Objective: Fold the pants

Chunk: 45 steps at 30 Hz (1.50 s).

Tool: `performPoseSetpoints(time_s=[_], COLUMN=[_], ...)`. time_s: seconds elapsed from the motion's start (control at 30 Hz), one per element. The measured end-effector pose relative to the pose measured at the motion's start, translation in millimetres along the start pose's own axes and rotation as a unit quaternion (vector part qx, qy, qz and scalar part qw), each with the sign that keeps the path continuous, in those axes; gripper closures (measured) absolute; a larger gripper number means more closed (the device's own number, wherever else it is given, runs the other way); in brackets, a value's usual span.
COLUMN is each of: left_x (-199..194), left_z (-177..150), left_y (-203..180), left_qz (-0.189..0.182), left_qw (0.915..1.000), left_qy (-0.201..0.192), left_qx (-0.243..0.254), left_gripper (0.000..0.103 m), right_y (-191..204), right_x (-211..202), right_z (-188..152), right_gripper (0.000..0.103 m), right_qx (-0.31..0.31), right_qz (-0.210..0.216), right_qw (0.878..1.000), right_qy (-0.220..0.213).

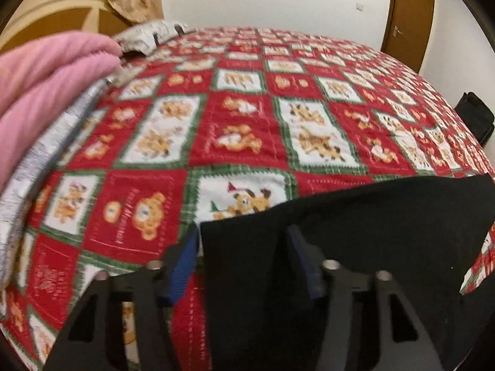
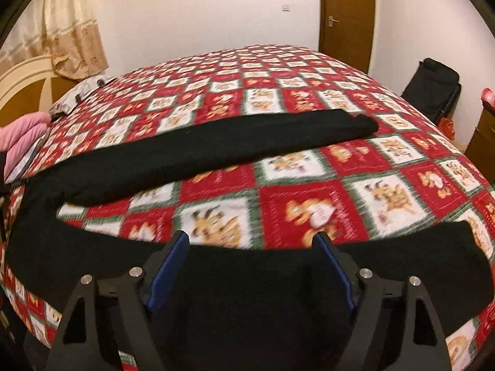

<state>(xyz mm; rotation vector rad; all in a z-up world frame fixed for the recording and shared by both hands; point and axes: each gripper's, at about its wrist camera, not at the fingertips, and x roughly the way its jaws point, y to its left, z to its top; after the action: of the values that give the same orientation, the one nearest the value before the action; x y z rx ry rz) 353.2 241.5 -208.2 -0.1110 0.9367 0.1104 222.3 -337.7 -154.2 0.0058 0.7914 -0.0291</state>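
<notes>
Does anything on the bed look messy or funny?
Yes. The black pants aren't folded: their two legs lie spread apart on the red patchwork quilt, one stretched across the bed, the other along the near edge. A pink blanket is bunched up at the left side.

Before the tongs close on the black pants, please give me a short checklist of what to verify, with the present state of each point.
1. Black pants lie on the bedspread, legs apart: ok.
2. Left tongs have fabric between the pads: ok.
3. Right tongs stand over the near leg: ok.
4. Pads already pressing the cloth: cannot tell, the picture is blurred.
5. Pink blanket is clear of the pants: ok.
</notes>
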Motion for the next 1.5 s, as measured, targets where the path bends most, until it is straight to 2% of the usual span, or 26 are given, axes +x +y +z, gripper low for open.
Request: performPoseSetpoints(time_s=[0.03,0.1,0.13,0.27,0.3,0.33,0.47,0.53,0.63,0.77,0.87,1.0,1.17,1.3,1.37,1.4,1.43,1.5], left_x=[4,7,7,5,5,4,7,11,14,15,16,16,17,18,18,18,18,19], left_z=[-1,-3,-2,3,5,6,7,7,7,3,3,2,1,0,1,1,1,1], left_y=[2,6,6,7,6,4,-7,-7,-7,-6,-2,-6,-6,-5,-5,-5,-5,-6], left_qz=[-0.003,-0.014,-0.017,-0.035,-0.043,-0.054,-0.043,-0.042,-0.043,-0.047,-0.057,-0.049,-0.048,-0.052,-0.051,-0.051,-0.049,-0.046], left_qw=[1.0000,0.9999,0.9998,0.9994,0.9991,0.9985,0.9985,0.9985,0.9985,0.9985,0.9983,0.9986,0.9985,0.9984,0.9984,0.9984,0.9985,0.9986], left_qy=[0.004,-0.001,-0.003,-0.002,0.000,0.001,0.006,0.009,0.006,-0.007,-0.008,-0.011,-0.015,-0.018,-0.018,-0.018,-0.018,-0.018], left_qx=[-0.003,-0.007,-0.006,0.000,0.003,0.007,0.035,0.034,0.033,0.025,0.014,0.018,0.018,0.015,0.015,0.016,0.017,0.019], left_gripper=[0.051,0.053,0.056,0.068,0.081,0.087,0.089,0.089,0.089,0.089,0.088,0.088,0.088,0.088,0.088,0.088,0.088,0.088], right_y=[-3,-11,-15,-39,-49,-56,-96,-113,-141,-163,-175,-185,-188,-190,-191,-189,-188,-187], right_x=[0,2,3,13,17,20,32,44,68,100,121,160,196,227,234,235,236,239], right_z=[2,11,15,38,47,53,88,108,131,159,175,194,205,206,204,204,204,203], right_gripper=[0.025,0.043,0.046,0.047,0.047,0.047,0.047,0.047,0.047,0.047,0.047,0.047,0.047,0.047,0.051,0.057,0.060,0.072], right_qx=[0.001,-0.001,-0.002,0.011,0.017,0.020,0.046,0.041,0.066,0.068,0.085,0.097,0.087,0.088,0.092,0.089,0.087,0.083], right_qz=[-0.002,-0.011,-0.015,-0.031,-0.035,-0.036,-0.057,-0.071,-0.062,-0.072,-0.063,-0.049,-0.040,-0.022,-0.005,0.005,0.015,0.014], right_qw=[1.000,1.000,1.000,0.999,0.999,0.999,0.997,0.997,0.995,0.994,0.993,0.991,0.991,0.988,0.986,0.987,0.986,0.985], right_qy=[-0.002,-0.002,0.000,0.005,0.010,0.015,0.012,0.012,0.038,0.046,0.044,0.072,0.089,0.126,0.135,0.136,0.139,0.152])
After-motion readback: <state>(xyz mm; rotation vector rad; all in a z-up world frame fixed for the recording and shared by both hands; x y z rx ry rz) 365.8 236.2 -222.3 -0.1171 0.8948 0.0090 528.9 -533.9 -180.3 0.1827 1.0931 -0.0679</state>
